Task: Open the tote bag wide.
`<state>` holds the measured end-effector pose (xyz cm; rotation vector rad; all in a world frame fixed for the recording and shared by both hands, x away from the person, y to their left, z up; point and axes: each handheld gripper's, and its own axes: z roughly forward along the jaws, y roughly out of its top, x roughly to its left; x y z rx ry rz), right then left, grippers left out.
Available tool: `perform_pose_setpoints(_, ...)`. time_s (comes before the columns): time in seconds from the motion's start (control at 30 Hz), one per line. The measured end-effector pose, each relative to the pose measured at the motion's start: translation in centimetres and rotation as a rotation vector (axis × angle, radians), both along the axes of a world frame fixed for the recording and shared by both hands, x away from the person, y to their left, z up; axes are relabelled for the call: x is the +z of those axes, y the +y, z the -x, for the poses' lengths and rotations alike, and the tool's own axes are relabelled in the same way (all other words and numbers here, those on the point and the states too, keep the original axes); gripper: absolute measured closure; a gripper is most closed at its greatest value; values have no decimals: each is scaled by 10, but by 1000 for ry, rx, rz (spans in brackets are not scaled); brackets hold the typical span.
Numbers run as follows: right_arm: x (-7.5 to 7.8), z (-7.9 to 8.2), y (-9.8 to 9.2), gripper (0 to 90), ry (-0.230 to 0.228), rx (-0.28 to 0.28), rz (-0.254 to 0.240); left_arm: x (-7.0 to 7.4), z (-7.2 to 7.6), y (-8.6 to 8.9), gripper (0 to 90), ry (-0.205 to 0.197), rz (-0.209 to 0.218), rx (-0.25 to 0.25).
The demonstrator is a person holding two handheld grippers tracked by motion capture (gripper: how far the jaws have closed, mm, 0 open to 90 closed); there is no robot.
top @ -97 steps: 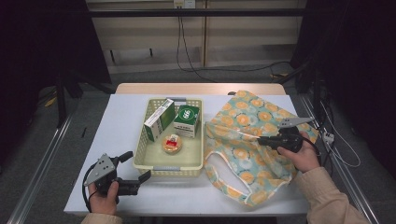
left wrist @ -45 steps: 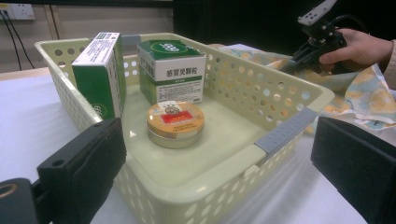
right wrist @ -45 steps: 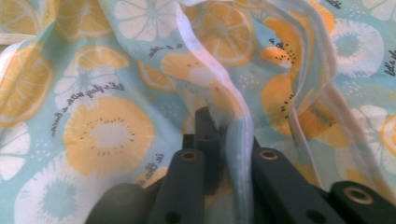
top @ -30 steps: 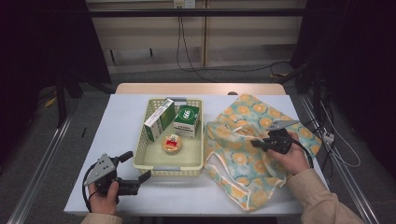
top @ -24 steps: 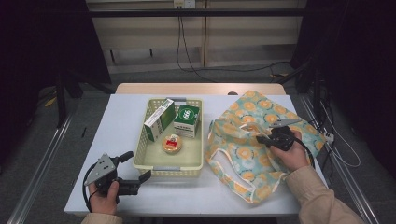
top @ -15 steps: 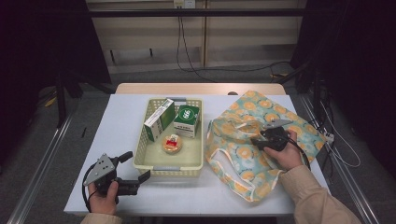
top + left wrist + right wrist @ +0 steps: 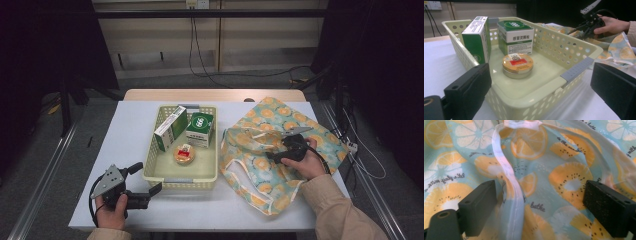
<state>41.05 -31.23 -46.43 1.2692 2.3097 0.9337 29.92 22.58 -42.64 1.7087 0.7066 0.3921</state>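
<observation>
- Careful now: your right gripper [image 7: 274, 156], at the right of the high view, has just been opening its jaws. They stand wide apart over the soft blue cloth bag with orange fruit slices [image 7: 260, 165], and a fold of it with a white hem strip [image 7: 506, 187] lies between them, not pinched.
- If you close right here, you may grab more than one layer of the thin cloth. Then the bag would stay shut when you lift.
- The cloth is floppy, so it could slide out of the pads too.
- The bag lies flat and crumpled at the right of the white table [image 7: 125, 135], just beside the basket. I cannot tell if anything is in it.
- Your left gripper [image 7: 147, 192], at the lower left of the high view, has its jaws spread around nothing. It sits very near the basket corner, so a bump could push the basket.
- The pale yellow plastic basket with holes [image 7: 150, 170] holds a tall green-and-white box [image 7: 170, 128] leaning at the back, a squat green-and-white box [image 7: 200, 130] beside it, and a small round gold tin with a red label [image 7: 184, 154] in front.
</observation>
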Motion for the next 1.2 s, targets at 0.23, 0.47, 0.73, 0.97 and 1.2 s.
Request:
perform_pose_setpoints(0.23,4,-2,-20,675,-21,-89,-35,0,0,0,30,3,5,7)
perform_pose_setpoints(0.47,5,-6,-24,882,-24,-105,-32,0,0,1,30,1,3,6)
perform_pose_setpoints(0.73,10,2,-22,898,31,-39,-81,0,0,3,30,0,7,13)
perform_pose_setpoints(0.97,33,18,0,899,27,89,-166,1,0,1,30,-3,3,12)
perform_pose_setpoints(1.2,57,17,4,898,-8,80,-184,3,1,2,30,-5,1,16)
